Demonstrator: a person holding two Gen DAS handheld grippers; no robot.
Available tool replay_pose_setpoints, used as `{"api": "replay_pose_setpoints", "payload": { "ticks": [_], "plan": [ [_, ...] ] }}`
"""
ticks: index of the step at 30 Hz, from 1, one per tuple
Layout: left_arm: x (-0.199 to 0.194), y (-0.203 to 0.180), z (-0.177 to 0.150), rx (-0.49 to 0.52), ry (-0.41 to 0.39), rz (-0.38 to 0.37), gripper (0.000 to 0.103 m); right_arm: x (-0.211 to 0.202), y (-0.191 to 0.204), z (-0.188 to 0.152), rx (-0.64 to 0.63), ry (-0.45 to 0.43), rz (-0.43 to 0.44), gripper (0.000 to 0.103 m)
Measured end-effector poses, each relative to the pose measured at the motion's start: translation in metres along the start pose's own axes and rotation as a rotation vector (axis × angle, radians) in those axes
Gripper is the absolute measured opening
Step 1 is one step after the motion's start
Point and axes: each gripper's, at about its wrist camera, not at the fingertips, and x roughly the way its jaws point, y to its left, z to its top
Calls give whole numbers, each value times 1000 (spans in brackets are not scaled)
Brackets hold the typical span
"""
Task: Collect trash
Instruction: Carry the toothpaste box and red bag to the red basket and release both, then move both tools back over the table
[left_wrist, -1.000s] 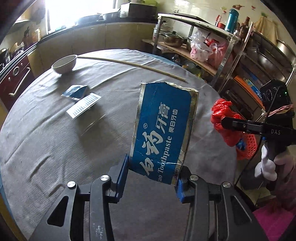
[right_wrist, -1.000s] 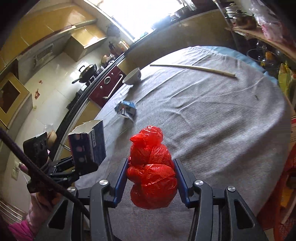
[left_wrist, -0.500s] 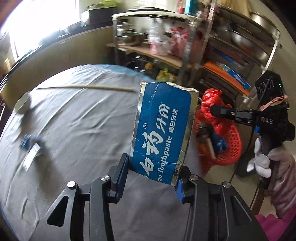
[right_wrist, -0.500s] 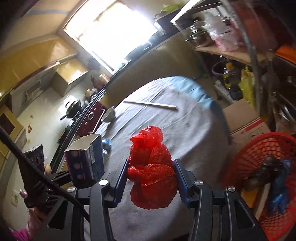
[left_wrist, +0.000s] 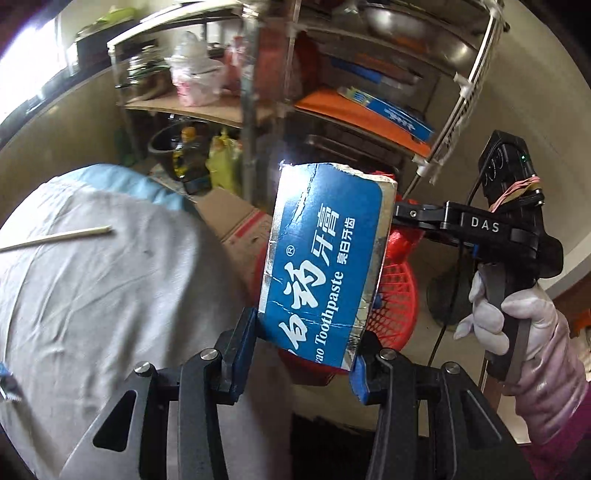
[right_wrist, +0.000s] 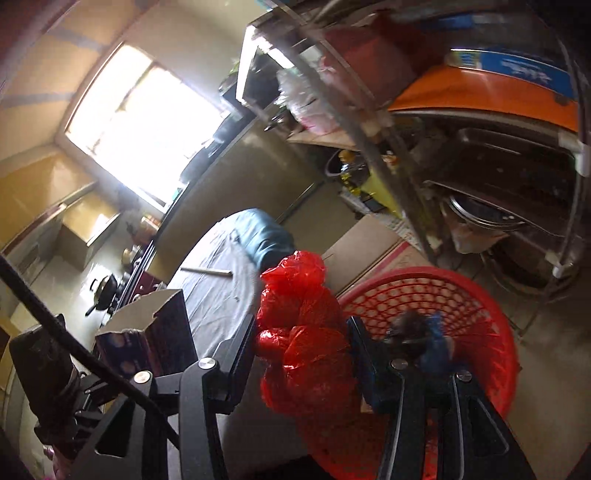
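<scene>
Trash is travelling off the tabletop (left_wrist: 110, 295) with us: where both views looked across the grey cloth a second ago, they are now looking past its edge at the red mesh basket (right_wrist: 480, 325) on the floor beside the metal shelf rack (left_wrist: 255, 92). In our left gripper (left_wrist: 303, 354) we are carrying the blue toothpaste box (left_wrist: 325, 258), its lower end pinched between the jaws and the rest standing up in front of the basket. Our right gripper (right_wrist: 303, 354) is hanging just at the basket's near rim with the crumpled red plastic bag (right_wrist: 299, 332) between its jaws, and those jaws are opening, so we are judging the bag to be on the point of dropping in. A gloved hand (left_wrist: 517, 332) is holding the right tool. Some dark and blue scraps (right_wrist: 421, 339) are already lying in the basket. A thin stick (left_wrist: 59, 238) is staying behind on the cloth.
</scene>
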Motion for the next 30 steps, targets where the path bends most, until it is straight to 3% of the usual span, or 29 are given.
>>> {"api": "replay_pose_setpoints", "payload": {
  "ticks": [7,14,17,21,24,30],
  "plan": [
    [28,-16,8,-32,53,-78,57,-15,-29,7,72,-17,-18,59],
    [13,10,-17,-99,45,-10,57,-26,-24,9,66,-66,1,59],
    [-7,29,-36,-150,15,75,57,-21,-10,6,44,-56,15,59],
    [-37,55,-65,-222,-28,270,61,-4,16,-3,-4,-25,46,59],
    [-58,74,-85,-266,-44,412,61,11,48,-12,-70,6,76,59],
    [-93,111,-128,-364,-71,603,62,43,117,-37,-223,66,121,59]
  ]
}}
